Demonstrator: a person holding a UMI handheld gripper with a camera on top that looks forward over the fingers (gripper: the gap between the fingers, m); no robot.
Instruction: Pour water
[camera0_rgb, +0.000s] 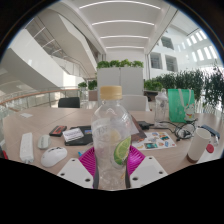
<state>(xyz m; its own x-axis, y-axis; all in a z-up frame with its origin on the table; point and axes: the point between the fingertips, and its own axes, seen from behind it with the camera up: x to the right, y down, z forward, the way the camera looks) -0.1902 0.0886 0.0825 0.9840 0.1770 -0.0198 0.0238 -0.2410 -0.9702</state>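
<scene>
A clear plastic water bottle (112, 135) with a beige cap and a lime picture on its label stands upright between my fingers, lifted in front of the table. My gripper (112, 162) is shut on the bottle, with the magenta pads (87, 160) pressing on its lower body at both sides. A green translucent cup (180, 104) stands on the table well beyond the bottle, to the right. The bottle's base is hidden behind my fingers.
On the round wooden table (30, 125) lie a white mouse (53, 156), a white remote-like device (26, 148), a phone (73, 133), papers and cards (158, 142) and a white cup (199, 143) at the right. Plants and office chairs stand beyond.
</scene>
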